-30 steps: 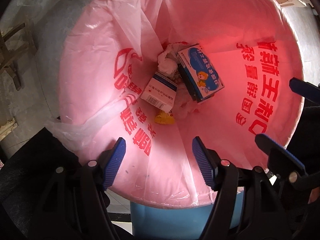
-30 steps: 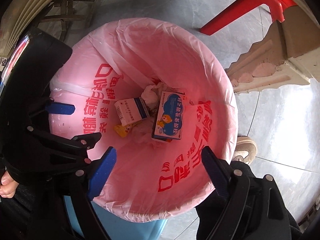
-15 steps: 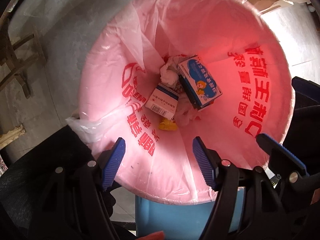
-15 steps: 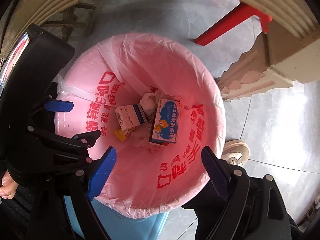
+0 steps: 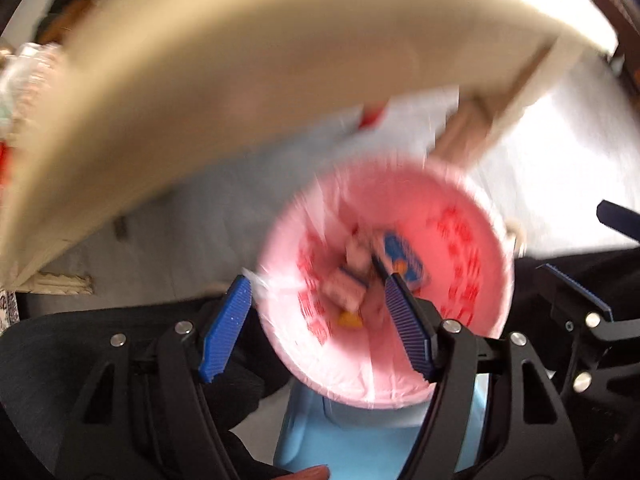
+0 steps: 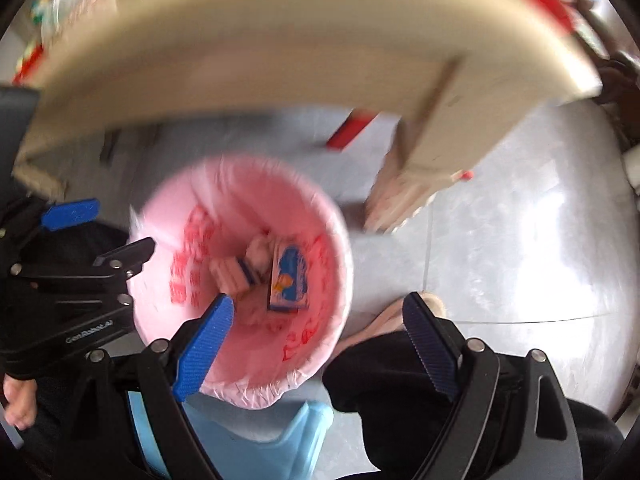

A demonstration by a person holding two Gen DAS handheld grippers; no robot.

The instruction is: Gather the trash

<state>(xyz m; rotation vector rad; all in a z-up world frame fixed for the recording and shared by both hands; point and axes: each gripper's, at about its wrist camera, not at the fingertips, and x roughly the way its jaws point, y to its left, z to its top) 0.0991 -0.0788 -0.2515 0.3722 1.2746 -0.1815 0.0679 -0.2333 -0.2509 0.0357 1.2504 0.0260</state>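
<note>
A light-blue trash bin with a pink bag liner [image 5: 472, 292] stands on the floor below both grippers; it also shows in the right wrist view [image 6: 168, 216]. Inside lie a blue-and-white carton [image 5: 406, 260] [image 6: 290, 276], a smaller white box [image 5: 346, 290] [image 6: 230, 276], crumpled tissue and a yellow scrap [image 5: 350, 320]. My left gripper [image 5: 316, 328] is open and empty, high above the bin. My right gripper [image 6: 316, 344] is open and empty over the bin's near right rim. Both views are motion-blurred.
A cream table edge [image 5: 240, 80] [image 6: 280, 32] arches over the top of both views. A table leg [image 6: 420, 160] stands right of the bin, with a red chair leg [image 6: 352, 128] behind. A shoe [image 6: 428, 304] rests on the grey tiled floor by the bin.
Both grippers have risen and pulled back from the bin, which looks smaller now. The table edge has come into view above. Both stay open and empty.
</note>
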